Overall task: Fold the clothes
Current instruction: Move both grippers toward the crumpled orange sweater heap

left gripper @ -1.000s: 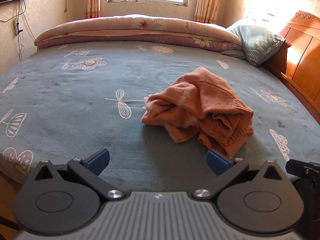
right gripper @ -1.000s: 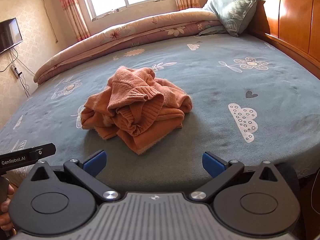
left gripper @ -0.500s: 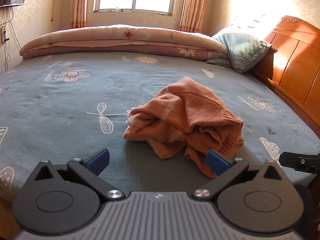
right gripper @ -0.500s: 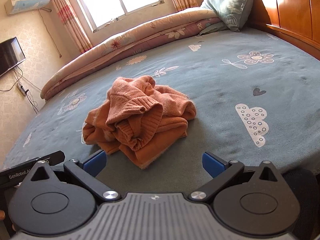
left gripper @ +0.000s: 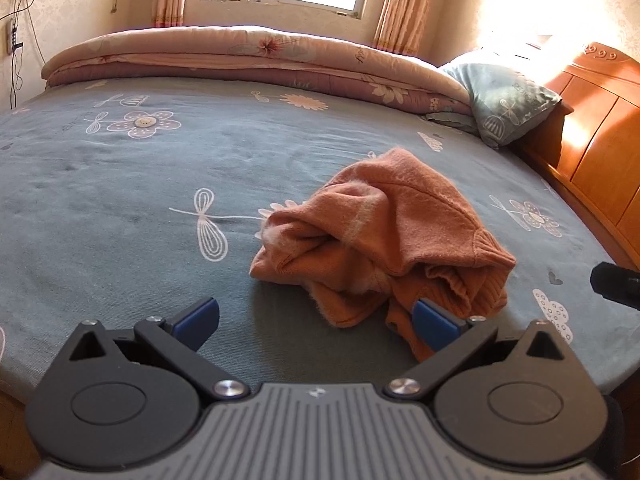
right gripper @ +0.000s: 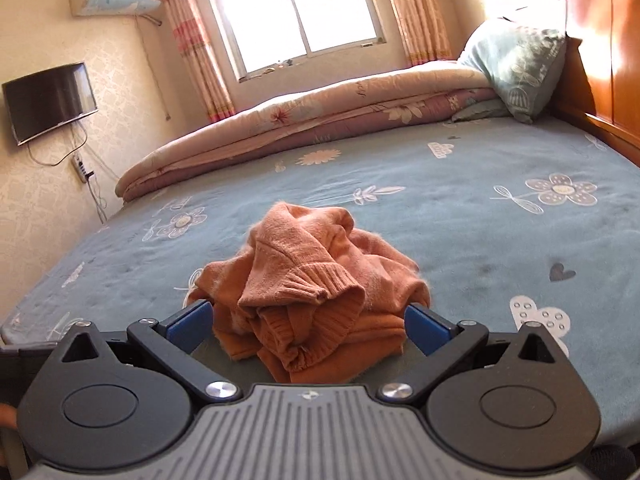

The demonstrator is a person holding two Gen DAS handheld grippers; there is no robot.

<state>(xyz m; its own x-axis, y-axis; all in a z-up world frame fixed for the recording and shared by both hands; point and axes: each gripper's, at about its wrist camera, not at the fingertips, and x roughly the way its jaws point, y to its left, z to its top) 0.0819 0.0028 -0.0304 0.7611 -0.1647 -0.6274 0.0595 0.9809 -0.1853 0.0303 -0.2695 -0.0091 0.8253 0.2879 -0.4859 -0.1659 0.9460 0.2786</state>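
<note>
Lying bunched near the bed's (left gripper: 120,200) front edge, orange knit sweater (right gripper: 316,292) looks soft, light, floppy, best pinched at the ribbed cuff (right gripper: 320,284) or hem; left claw (left gripper: 316,320) and right claw (right gripper: 306,322) both spread, empty.

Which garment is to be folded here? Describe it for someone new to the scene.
On the wide bed with the grey-blue flowered sheet, look near the front edge. The orange sweater lies crumpled there, the only loose clothing, unlike the rolled pink quilt and pillow behind.
</note>
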